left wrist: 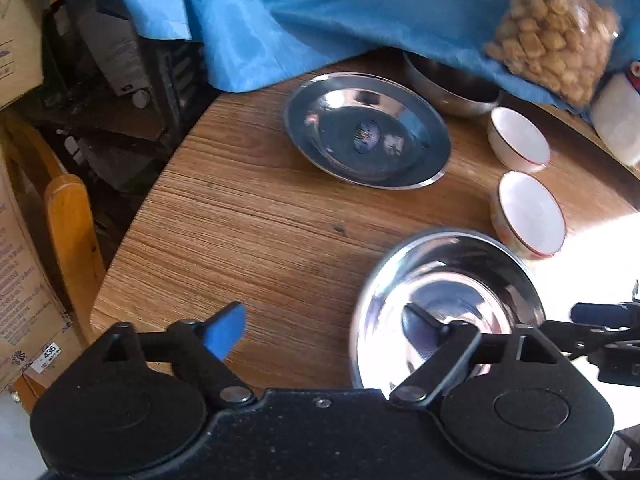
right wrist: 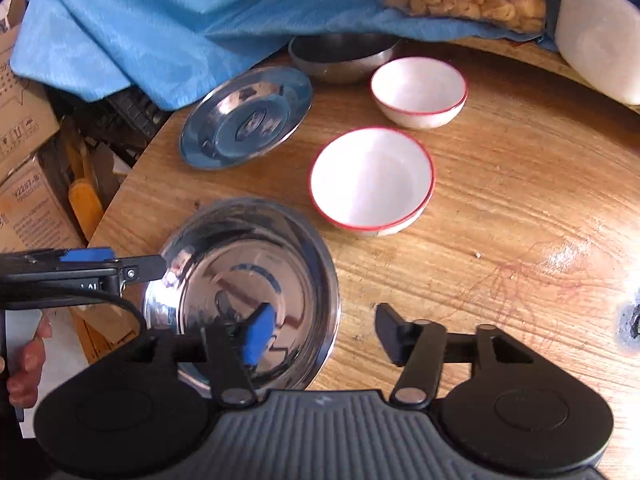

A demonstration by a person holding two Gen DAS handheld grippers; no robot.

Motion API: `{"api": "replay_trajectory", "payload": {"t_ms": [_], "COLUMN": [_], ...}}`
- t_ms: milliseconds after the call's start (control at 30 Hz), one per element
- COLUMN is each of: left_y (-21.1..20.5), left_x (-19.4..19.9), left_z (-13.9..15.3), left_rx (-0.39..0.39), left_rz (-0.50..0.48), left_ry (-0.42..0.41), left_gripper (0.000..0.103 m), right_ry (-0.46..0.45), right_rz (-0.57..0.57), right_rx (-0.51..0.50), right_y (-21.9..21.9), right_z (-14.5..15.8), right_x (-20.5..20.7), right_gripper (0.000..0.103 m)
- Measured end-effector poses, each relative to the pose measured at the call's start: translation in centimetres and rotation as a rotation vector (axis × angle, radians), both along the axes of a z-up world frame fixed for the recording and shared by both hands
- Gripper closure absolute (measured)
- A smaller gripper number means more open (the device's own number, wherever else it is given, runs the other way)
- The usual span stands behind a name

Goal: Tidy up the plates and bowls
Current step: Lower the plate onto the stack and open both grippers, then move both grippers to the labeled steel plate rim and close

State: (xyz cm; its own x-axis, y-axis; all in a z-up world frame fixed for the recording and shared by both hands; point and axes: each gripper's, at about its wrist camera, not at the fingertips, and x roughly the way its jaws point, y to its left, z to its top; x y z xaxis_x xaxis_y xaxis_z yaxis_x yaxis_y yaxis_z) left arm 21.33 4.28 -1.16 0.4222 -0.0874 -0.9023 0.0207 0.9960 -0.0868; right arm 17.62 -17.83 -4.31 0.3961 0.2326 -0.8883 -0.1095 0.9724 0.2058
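A steel plate [right wrist: 244, 292] lies near the edge of the round wooden table [right wrist: 500, 216], straddled by both grippers. The left gripper [left wrist: 324, 330] has its fingers wide apart, the right gripper [right wrist: 324, 334] too, neither pressing the rim. At twelve o'clock sit another steel plate [left wrist: 366, 130] and two red-rimmed white bowls [right wrist: 372, 178]; blue cloth [left wrist: 320, 12] drapes beyond, cardboard boxes [left wrist: 24, 264] stand at nine.
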Motion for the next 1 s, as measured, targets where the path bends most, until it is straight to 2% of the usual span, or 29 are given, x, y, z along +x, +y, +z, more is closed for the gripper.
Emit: {"api": "replay_trajectory", "payload": {"t_ms": [167,367,767,1000], "left_y": [1.1,2.4,4.0,4.5], "left_x": [0.6,2.4,8.7,12.5], "left_z": [-0.1,-0.6,-0.8,-2.5], "left_rx": [0.011,0.012,-0.012,-0.011], "left_rz": [0.042,0.074,0.112,0.094], "left_ry": [-0.018,-0.020,-0.120,-0.110], "left_gripper": [0.003,0.002,0.001,0.001], "right_ry": [-0.028,-0.078,-0.143,-0.162], "right_rz": [-0.035,-0.033,-0.004,0.015], "right_rx": [0.007,0.012,-0.032,-0.073], "right_y": [-0.2,0.1,3.2,5.1], "right_z": [0.3,0.9,1.5,0.8], "right_x": [0.5,1.6,7.8,12.1], "right_gripper": [0.014,0.000,0.000,0.000]}}
